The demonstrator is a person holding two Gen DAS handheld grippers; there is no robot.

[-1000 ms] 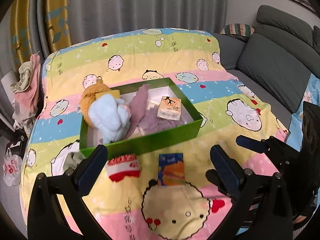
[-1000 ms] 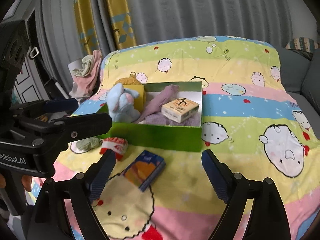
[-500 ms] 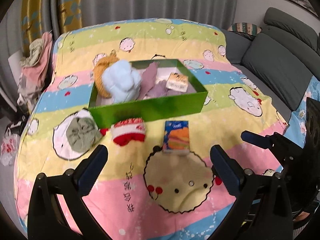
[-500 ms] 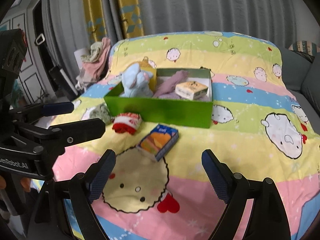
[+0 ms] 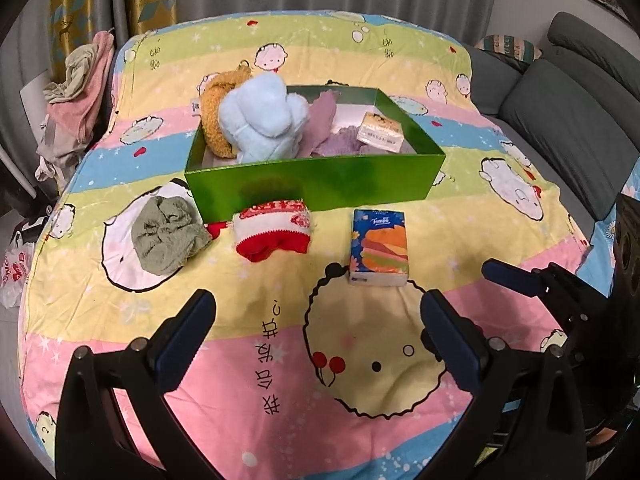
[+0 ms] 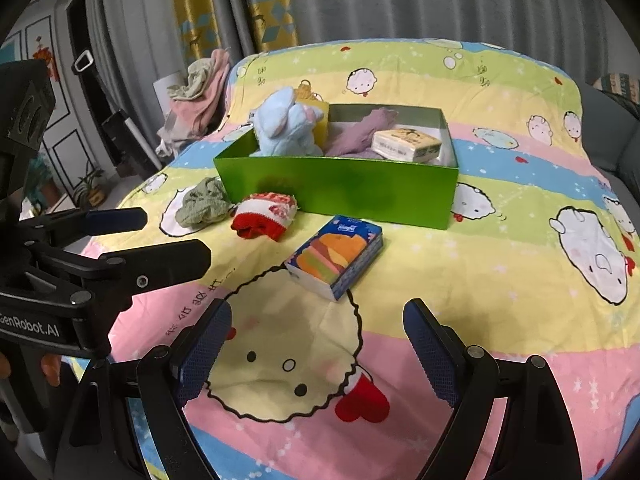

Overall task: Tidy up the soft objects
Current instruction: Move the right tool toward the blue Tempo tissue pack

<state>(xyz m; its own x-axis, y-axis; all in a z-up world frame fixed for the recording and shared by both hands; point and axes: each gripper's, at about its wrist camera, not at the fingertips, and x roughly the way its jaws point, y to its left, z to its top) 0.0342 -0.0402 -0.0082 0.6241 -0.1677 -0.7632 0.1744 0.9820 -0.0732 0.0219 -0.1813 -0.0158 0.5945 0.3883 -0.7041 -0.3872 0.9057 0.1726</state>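
We have pulled back since a second ago: the green box (image 5: 316, 184) sits farther off and more of the striped cartoon blanket (image 5: 280, 360) shows. Left claw (image 5: 318, 334) is spread wide, gripping nothing; right claw (image 6: 318, 346) likewise released. Between us and the glossy box lie a crumpled green cloth (image 5: 166, 240), a knitted red-and-white sock (image 5: 274, 230) and a flat Tempo tissue pack (image 5: 378, 246). Inside the box: a fluffy blue plush (image 5: 262, 122), a brown fuzzy toy (image 5: 214, 118), purple fabric (image 5: 332, 136) and a boxed tissue pack (image 5: 380, 134). Our left view shows the grey sofa (image 5: 568, 128); the right view shows a yellow block (image 6: 320, 122) behind the plush.
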